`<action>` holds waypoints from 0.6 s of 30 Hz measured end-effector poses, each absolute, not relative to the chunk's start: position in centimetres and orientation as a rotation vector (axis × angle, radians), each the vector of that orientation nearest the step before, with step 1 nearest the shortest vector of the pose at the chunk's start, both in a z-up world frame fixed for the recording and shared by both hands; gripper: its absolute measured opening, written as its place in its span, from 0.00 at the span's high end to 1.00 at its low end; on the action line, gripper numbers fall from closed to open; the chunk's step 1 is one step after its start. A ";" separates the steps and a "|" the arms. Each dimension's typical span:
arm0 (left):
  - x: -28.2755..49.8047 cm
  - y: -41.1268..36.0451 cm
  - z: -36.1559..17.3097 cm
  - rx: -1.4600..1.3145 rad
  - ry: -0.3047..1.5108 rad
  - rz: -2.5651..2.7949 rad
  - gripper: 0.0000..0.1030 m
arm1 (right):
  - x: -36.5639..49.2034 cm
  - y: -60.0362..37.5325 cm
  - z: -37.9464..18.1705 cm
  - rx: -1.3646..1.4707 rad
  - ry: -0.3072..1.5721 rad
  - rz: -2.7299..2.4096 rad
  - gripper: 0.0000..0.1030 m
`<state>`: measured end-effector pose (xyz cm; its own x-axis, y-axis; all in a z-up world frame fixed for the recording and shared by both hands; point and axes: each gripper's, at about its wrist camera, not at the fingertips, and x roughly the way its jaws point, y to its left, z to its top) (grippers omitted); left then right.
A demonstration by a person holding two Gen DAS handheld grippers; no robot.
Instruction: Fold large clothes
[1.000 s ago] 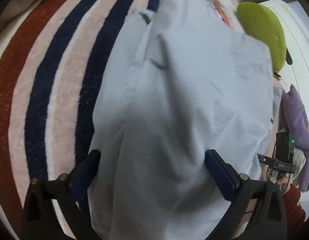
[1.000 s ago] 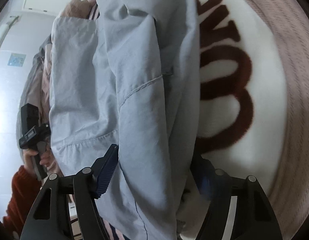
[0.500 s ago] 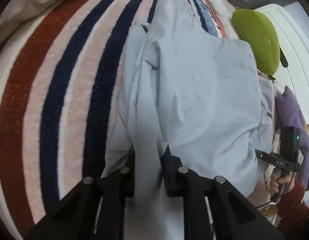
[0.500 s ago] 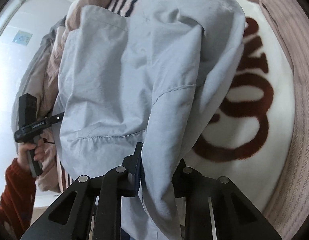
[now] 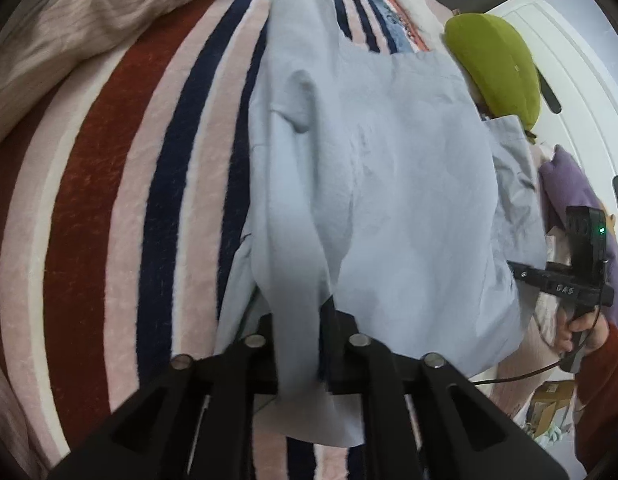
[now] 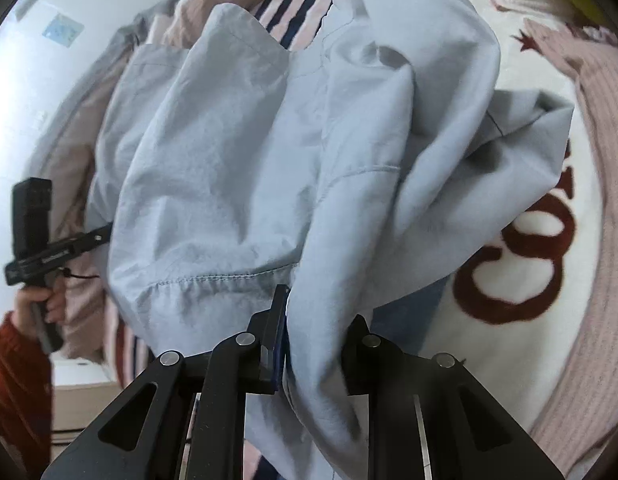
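Note:
A large light blue garment point(image 5: 389, 160) lies over a striped blanket, with its near edge raised. My left gripper point(image 5: 297, 320) pinches a hanging fold of it between its pads, and its jaws are opening slightly with the cloth still between them. In the right wrist view the same garment point(image 6: 229, 160) bunches up in front of my right gripper point(image 6: 317, 312), which is shut on another fold near a stitched seam. Each view shows the other gripper's body held in a hand with a red sleeve, the right one at the right edge point(image 5: 581, 280) and the left one at the left edge point(image 6: 41, 240).
The blanket point(image 5: 89, 200) has red, navy and pink stripes. A green cushion point(image 5: 497, 64) and a purple one point(image 5: 573, 184) lie at the right. A beige knit cloth point(image 5: 69, 20) is at the top left. A white blanket with dark red letters point(image 6: 529, 260) lies to the right.
Both grippers went from wide open around the cloth to closed on folds of it. Both then rose, lifting the garment's near edge off the blanket.

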<state>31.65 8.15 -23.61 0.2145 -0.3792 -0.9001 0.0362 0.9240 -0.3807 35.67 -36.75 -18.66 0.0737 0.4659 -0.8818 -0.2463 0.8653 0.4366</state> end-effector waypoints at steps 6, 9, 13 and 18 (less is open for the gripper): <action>32.3 7.5 -26.7 -0.303 1.376 -0.277 0.20 | 36.6 -39.7 -20.8 0.282 1.434 0.425 0.87; 33.3 7.6 -27.9 -0.366 1.377 -0.292 0.15 | 36.6 -41.1 -22.2 0.330 1.453 0.411 0.87; 34.8 7.4 -29.7 -0.442 1.398 -0.317 0.08 | 36.9 -40.5 -23.6 0.345 1.459 0.407 0.82; 36.3 6.3 -30.6 -0.514 1.412 -0.343 0.25 | 37.5 -41.4 -24.8 0.336 1.486 0.350 0.44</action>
